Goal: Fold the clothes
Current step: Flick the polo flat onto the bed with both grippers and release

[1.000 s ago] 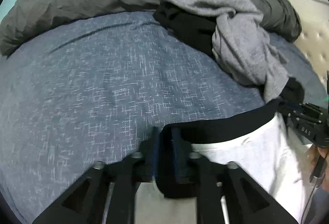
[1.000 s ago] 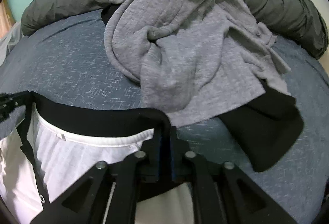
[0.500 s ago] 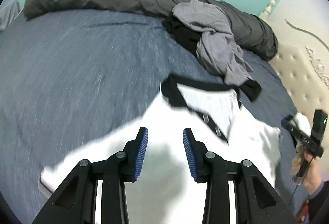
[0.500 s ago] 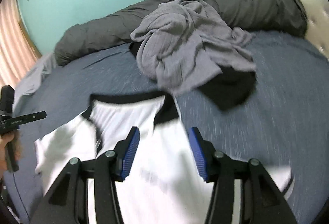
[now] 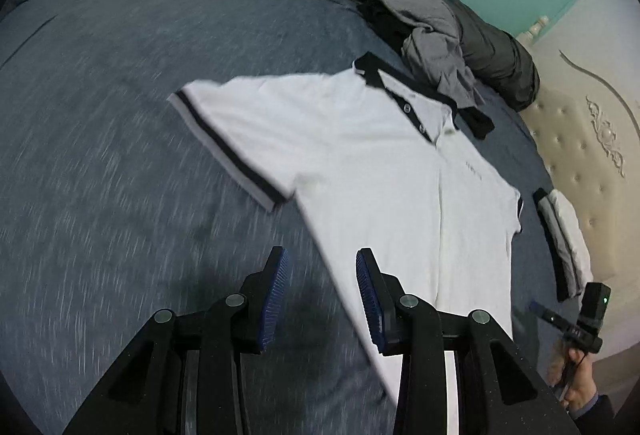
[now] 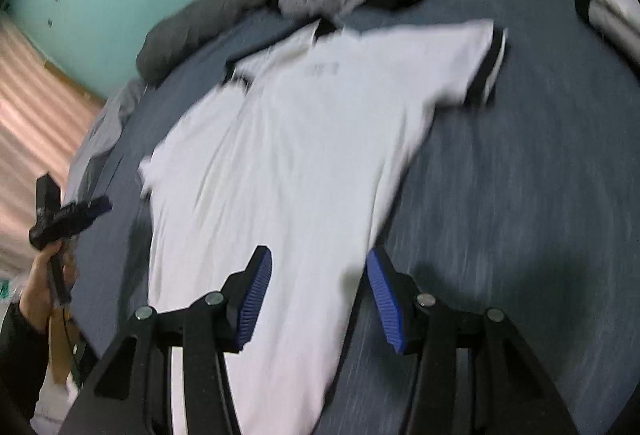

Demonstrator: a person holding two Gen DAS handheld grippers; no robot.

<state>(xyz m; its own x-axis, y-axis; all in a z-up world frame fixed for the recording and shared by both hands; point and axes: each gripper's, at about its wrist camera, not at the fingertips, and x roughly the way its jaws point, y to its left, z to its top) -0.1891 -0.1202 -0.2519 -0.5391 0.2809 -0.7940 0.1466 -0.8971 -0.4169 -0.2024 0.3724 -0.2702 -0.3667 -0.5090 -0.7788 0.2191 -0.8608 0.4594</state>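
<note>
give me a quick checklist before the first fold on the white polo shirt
1. White polo shirt spread flat, front up on the bed: ok.
2. Left sleeve laid out to the side: ok.
3. Left tongs open, nothing between the pads: ok.
4. Right tongs open, empty, hovering over the shirt's lower part: ok.
5. Collar clear of the grey clothes pile: not ok, the pile lies right at the collar's edge.
6. Bottom hem flat: cannot tell, hidden behind the tongs and blurred.
</note>
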